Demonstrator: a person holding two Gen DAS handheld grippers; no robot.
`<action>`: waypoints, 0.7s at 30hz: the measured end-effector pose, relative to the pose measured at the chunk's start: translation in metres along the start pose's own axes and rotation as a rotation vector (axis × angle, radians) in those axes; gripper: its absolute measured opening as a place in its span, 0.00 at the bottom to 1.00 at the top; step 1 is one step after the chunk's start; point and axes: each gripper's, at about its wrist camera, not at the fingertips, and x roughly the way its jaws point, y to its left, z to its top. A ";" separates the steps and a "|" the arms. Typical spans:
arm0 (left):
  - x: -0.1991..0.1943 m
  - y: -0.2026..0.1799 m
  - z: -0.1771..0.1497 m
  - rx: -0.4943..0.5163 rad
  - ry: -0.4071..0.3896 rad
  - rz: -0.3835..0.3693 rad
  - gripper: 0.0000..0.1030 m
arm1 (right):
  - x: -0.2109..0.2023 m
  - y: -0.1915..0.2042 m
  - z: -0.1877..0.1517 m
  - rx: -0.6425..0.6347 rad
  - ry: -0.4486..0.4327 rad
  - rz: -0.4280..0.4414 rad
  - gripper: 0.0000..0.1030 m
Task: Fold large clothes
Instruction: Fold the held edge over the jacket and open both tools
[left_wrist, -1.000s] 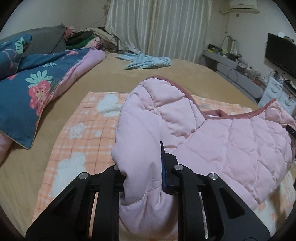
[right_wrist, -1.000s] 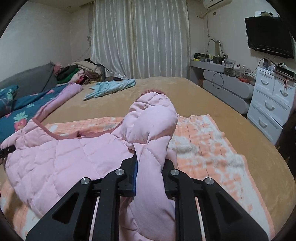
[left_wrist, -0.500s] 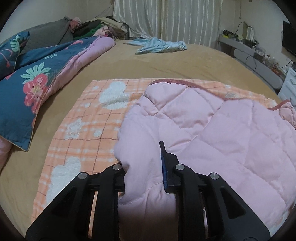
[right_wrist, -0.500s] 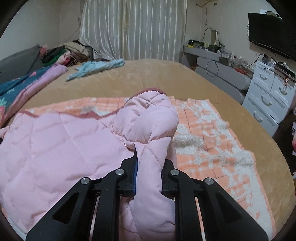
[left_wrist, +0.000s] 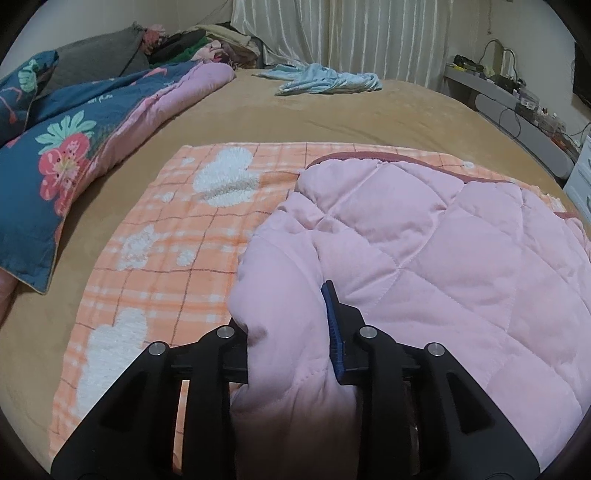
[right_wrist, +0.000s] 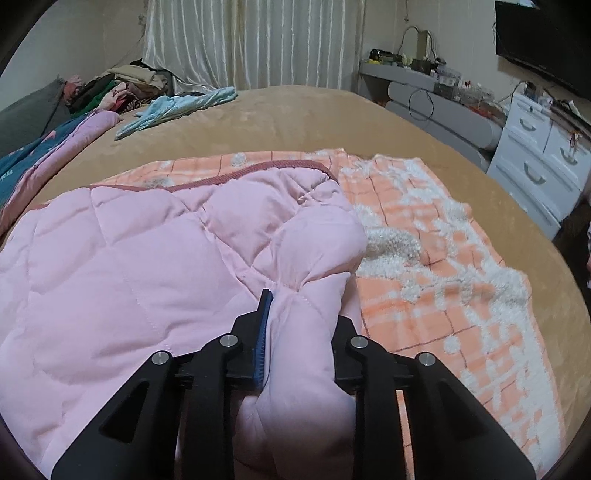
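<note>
A pink quilted jacket with a dark pink trim lies spread on an orange checked blanket on the bed. My left gripper has a thick fold of the jacket's left edge between its jaws, which are opening while the pads still touch the fabric. In the right wrist view the jacket fills the left half. My right gripper holds a bunched fold of its right edge low over the blanket, and its jaws are opening too.
The tan bed cover stretches beyond the blanket. A blue floral quilt lies along the left. A light blue garment and a clothes pile sit at the far end. White drawers stand right of the bed.
Both grippers have sunk toward the bed with the jacket, which now lies flatter on the blanket. Both pairs of jaws stand slightly wider around their folds than before.
</note>
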 end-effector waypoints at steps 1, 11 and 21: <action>0.002 0.000 0.000 -0.001 0.001 0.001 0.21 | 0.002 -0.001 -0.001 0.010 0.004 0.006 0.24; -0.014 0.007 -0.006 -0.013 0.008 -0.001 0.39 | -0.027 -0.013 -0.002 0.063 0.033 0.023 0.67; -0.103 0.003 -0.033 -0.074 -0.085 -0.101 0.74 | -0.128 0.015 -0.046 -0.048 -0.052 0.192 0.85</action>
